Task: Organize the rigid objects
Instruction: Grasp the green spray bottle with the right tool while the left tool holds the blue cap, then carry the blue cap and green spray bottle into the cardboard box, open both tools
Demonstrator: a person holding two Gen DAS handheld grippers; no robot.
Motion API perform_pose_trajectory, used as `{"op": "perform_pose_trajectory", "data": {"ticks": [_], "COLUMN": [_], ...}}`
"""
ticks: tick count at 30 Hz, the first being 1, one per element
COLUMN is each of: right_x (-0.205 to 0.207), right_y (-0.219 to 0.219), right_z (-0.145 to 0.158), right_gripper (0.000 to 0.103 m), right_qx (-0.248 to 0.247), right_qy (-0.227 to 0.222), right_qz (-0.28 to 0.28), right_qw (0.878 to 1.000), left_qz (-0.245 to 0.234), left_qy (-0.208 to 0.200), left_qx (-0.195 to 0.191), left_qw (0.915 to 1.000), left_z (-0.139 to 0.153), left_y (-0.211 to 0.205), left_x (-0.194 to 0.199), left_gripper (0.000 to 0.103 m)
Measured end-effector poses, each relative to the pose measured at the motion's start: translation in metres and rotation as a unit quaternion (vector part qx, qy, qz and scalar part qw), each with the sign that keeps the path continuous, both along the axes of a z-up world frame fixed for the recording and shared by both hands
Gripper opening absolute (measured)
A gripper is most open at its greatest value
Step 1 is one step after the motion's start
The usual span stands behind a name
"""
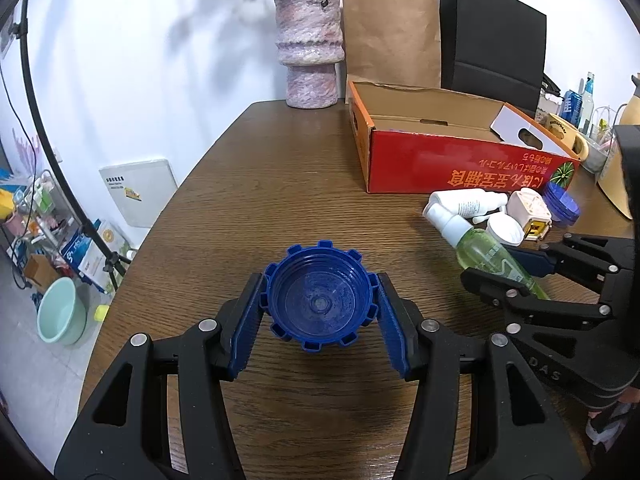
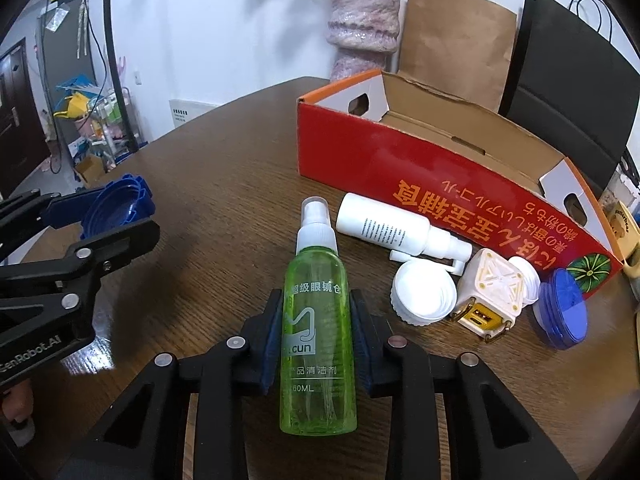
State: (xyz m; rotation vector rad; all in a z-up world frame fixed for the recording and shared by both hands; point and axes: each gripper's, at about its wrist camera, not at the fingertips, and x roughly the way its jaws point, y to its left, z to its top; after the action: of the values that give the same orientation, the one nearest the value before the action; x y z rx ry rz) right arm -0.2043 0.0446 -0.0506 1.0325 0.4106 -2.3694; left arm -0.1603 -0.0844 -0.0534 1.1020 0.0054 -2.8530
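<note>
— What have your left tongs got?

— A blue ridged cap, hollow side facing me. My pads press on its two sides, so the jaws stand partly apart, closed on it above the brown wooden counter.

— And the right tongs?

— Clamped on a green spray bottle with a white pump top. The pads grip its sides about midway along the body, nozzle pointing away from me. Its label carries Chinese characters, letters ending in "cun", and "60ML" lower down.

— Any other writing?

— The side of my left tongs, seen from the right wrist, reads "enRobot.AI". The right tongs, seen from the left wrist, show "DAS". The red cardboard box has yellow Japanese lettering, upside down from my side, beside a watermelon picture. A small yellow mug past the box has a word I can't quite make out.

— What lies by the box?

— Just in front of it: a white spray bottle on its side with fine print too small to read, a white cap, a cream cube-shaped plug with a yellow socket, and a blue lid leaning on edge. Behind the box stand a pink vase, a brown paper bag and a black bag.
</note>
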Motion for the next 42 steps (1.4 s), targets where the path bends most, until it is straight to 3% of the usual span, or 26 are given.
{"op": "perform_pose_trajectory", "data": {"ticks": [27, 42], "right_x": [0.005, -0.026], "right_y": [0.028, 0.07], "right_z": [0.044, 0.078], "right_gripper": [0.035, 0.034], "right_qx": [-0.062, -0.093], "right_qy": [0.047, 0.081], "right_qz": [0.001, -0.047], "right_qw": [0.997, 0.991], "left_qz": [0.022, 0.009], "left_qy": [0.0, 0.035], "left_qx": [-0.018, -0.028], "left_qw": [0.9996, 0.999], "left_z": [0.001, 0.043], "left_y": [0.021, 0.056], "left_x": [-0.007, -0.032], "left_gripper": [0.05, 0.05]}}
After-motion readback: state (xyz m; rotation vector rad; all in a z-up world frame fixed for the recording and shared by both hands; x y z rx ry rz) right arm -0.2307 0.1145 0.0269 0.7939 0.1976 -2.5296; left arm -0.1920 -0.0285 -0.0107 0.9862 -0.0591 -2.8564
